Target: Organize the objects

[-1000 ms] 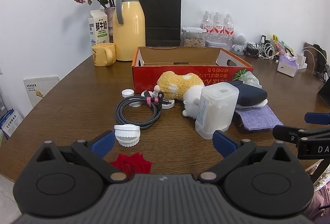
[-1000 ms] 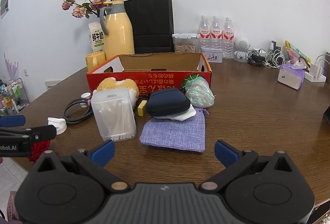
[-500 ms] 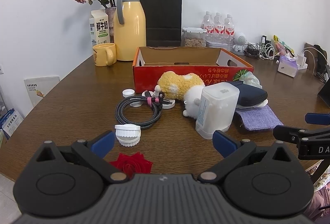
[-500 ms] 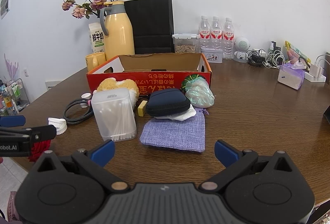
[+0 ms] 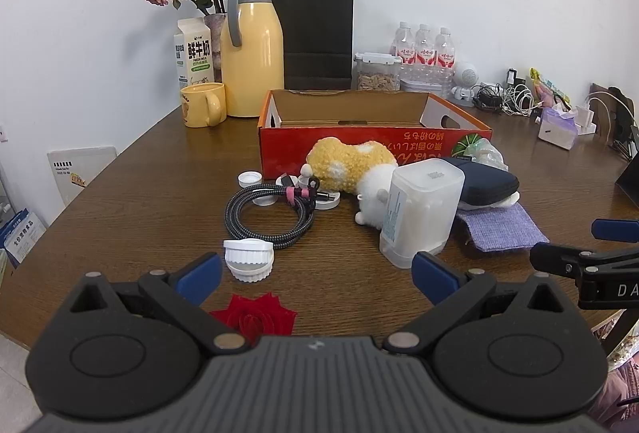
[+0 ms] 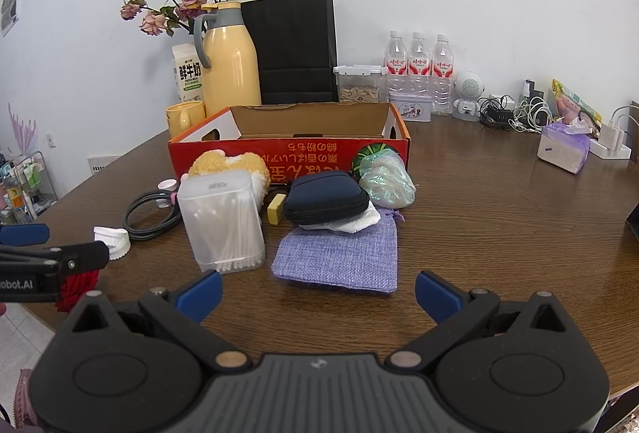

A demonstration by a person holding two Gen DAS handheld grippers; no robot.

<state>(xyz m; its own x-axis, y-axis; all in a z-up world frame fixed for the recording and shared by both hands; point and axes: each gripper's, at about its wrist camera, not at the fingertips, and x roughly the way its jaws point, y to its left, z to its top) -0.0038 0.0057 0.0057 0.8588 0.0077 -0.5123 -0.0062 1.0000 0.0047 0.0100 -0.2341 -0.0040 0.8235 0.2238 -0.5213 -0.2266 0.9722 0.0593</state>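
**Both grippers wide, nothing picked up, box empty as far as I could see**

Nearest stuff first: the left gripper (image 5: 313, 275) hung over the near edge of the brown surface (image 5: 131, 201) with its jaws spread wide and nothing between them. A red fabric rose (image 5: 252, 318) lay right under it, and a white ribbed cap (image 5: 248, 259) sat just past the left blue fingertip. The right gripper (image 6: 317, 291) was the same deal, jaws wide and empty, parked just short of the purple cloth pouch (image 6: 339, 259).

A bit further in, the clear cotton swab box (image 6: 221, 219) stood upright left of the pouch. The dark zip case (image 6: 326, 196) rested partly on something white at the pouch's far end, with a small yellow block (image 6: 275, 208) just beside it. A coiled braided cable (image 5: 269, 213) lay on the left, and the yellow and white plush toy (image 5: 353, 169) lay against the front of the red cardboard box (image 5: 371, 121). A greenish plastic bag bundle (image 6: 385, 179) sat at the box's right front corner.

At the far edge, by the wall, stood a yellow thermos jug (image 5: 251, 50), black paper bag (image 5: 317, 34) and water bottles (image 6: 417, 70).
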